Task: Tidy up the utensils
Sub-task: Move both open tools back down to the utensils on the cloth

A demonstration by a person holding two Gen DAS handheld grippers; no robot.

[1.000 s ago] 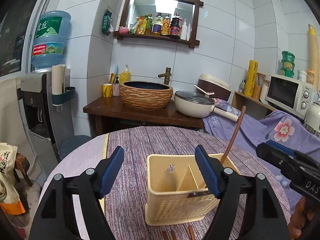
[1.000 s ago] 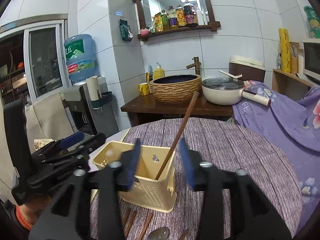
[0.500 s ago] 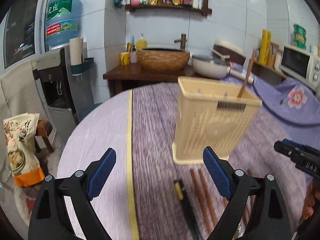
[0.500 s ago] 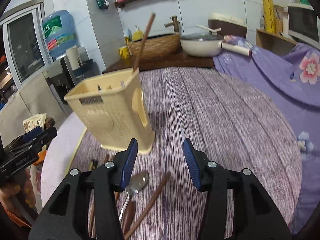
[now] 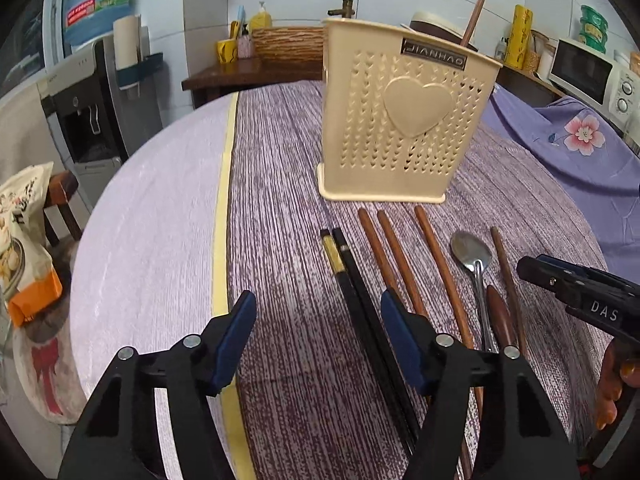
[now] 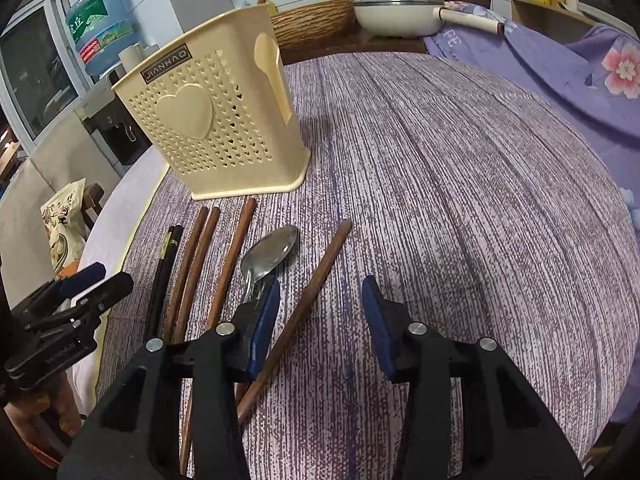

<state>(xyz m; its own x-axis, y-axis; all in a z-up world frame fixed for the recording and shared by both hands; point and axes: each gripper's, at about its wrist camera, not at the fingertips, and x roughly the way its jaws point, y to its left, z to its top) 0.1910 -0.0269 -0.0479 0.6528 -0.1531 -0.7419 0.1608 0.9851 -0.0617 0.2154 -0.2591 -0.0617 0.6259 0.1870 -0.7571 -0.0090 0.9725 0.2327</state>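
On the round table [image 5: 160,220], covered with a purple striped cloth [image 6: 440,160], a cream holder [image 5: 404,120] stands upright toward the far edge, with one brown chopstick [image 5: 472,20] leaning out of its top. Just before its base the utensils lie in a row, pointing toward the near edge: two black chopsticks [image 5: 352,276] touching each other, then two brown chopsticks [image 5: 384,256] side by side, one more brown stick [image 5: 436,260], a metal spoon [image 5: 472,252] with its bowl toward the holder, and a last brown stick [image 6: 316,280] lying slanted beside the spoon. None of them touches the holder.

The left gripper [image 5: 316,320] hovers low over the cloth with its jaws apart; they have just been closing, and the black chopsticks pass between them near the right pad, but the pads do not press on them. The right gripper [image 6: 320,308] is also open and has just been closing a little; the slanted brown stick runs between its fingers close to the left pad, and nothing is clamped.

Right of the slanted stick the cloth is bare up to the table's right edge, where a violet flowered cloth [image 6: 580,80] hangs. Left of the black chopsticks a yellow band [image 5: 222,200] marks the cloth's border, and past it the pale table is bare to its left edge. The two grippers are well apart.
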